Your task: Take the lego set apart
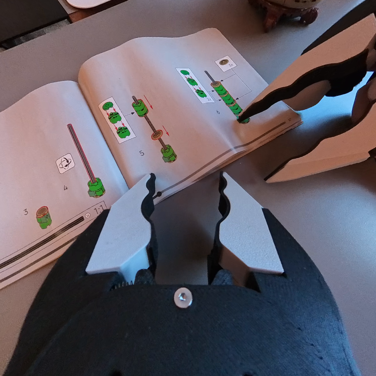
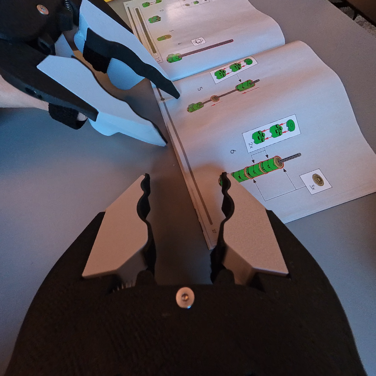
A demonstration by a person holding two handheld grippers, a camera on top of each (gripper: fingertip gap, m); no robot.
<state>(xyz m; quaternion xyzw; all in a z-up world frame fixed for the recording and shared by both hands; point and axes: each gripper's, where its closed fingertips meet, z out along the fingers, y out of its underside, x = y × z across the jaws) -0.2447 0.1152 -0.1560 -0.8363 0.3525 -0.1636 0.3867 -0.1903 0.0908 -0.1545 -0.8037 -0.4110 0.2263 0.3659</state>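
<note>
An open instruction booklet (image 1: 162, 81) with printed green brick drawings lies on the grey table (image 1: 284, 223). It also shows in the right wrist view (image 2: 284, 101). My left gripper (image 1: 187, 177) is open and empty, with its tips at the booklet's near edge. It shows in the right wrist view too (image 2: 171, 120). My right gripper (image 2: 185, 176) is open and empty and straddles the booklet's side edge. Its one fingertip (image 1: 244, 117) rests on the right-hand page. A brown-footed model (image 1: 284, 14) is cut off at the top edge, far from both grippers.
A pale flat object (image 1: 87, 3) lies at the far top left, beside dark floor. The table edge (image 2: 345, 18) runs along the top right in the right wrist view. A hand (image 2: 12, 97) holds the left gripper. From the right gripper's tips to the pale flat object (image 1: 87, 3) is close to 25 cm.
</note>
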